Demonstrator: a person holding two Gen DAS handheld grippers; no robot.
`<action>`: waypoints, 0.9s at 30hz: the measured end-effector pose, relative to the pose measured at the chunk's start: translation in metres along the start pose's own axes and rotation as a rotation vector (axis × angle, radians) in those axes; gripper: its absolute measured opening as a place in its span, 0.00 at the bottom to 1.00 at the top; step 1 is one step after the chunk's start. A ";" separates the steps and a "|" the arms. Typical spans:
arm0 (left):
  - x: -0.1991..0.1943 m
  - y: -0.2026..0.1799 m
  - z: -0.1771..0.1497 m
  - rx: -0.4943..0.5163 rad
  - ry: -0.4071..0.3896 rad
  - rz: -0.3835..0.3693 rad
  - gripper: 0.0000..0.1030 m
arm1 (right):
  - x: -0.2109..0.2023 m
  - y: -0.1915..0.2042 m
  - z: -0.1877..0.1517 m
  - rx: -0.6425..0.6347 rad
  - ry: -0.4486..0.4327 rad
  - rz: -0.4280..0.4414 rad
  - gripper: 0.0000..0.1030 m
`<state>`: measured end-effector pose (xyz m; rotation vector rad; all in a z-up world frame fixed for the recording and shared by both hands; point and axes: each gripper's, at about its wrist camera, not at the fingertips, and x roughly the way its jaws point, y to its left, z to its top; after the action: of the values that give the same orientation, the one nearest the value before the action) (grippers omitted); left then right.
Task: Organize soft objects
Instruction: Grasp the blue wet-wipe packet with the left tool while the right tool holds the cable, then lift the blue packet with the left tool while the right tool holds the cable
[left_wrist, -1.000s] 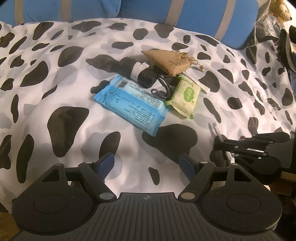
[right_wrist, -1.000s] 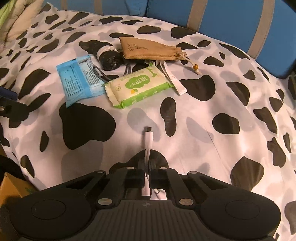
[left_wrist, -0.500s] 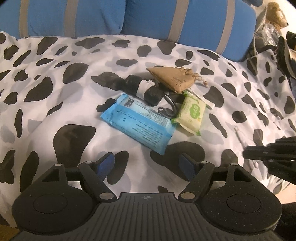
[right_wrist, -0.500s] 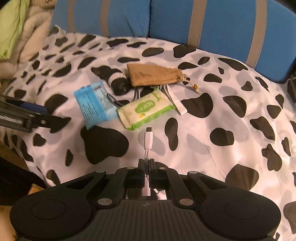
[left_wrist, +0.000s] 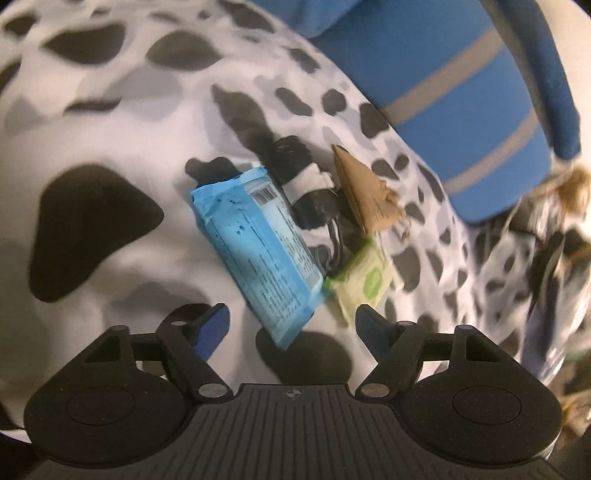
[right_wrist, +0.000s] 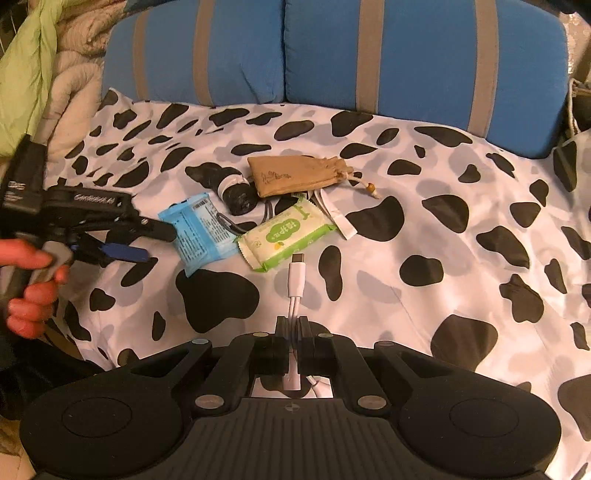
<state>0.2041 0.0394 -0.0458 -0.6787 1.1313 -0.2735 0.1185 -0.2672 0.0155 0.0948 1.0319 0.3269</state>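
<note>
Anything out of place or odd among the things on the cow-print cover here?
Nothing is damaged or spilled. The items lie in a loose overlapping heap: the blue packet beside the green wipes pack, a dark cord tangled between them, the brown pouch behind. The right gripper holds a white cable.

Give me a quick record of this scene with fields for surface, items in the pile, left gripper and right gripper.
surface: cow-print blanket
pile: blue packet, green wipes packet, tan drawstring pouch, black roll
left gripper: jaws just been closing, nothing between them, over the blue packet's near end
right gripper: shut on white cable
</note>
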 end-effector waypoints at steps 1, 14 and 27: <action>0.004 0.005 0.001 -0.035 0.000 -0.013 0.64 | -0.001 -0.001 0.000 0.003 -0.002 0.000 0.06; 0.034 0.053 -0.002 -0.375 -0.095 -0.140 0.21 | -0.003 -0.005 0.001 0.024 -0.007 -0.003 0.06; -0.014 -0.003 0.004 -0.100 -0.115 0.021 0.11 | -0.005 -0.005 0.000 0.023 -0.011 -0.005 0.06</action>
<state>0.2027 0.0460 -0.0328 -0.7613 1.0462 -0.1586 0.1174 -0.2732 0.0190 0.1149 1.0252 0.3100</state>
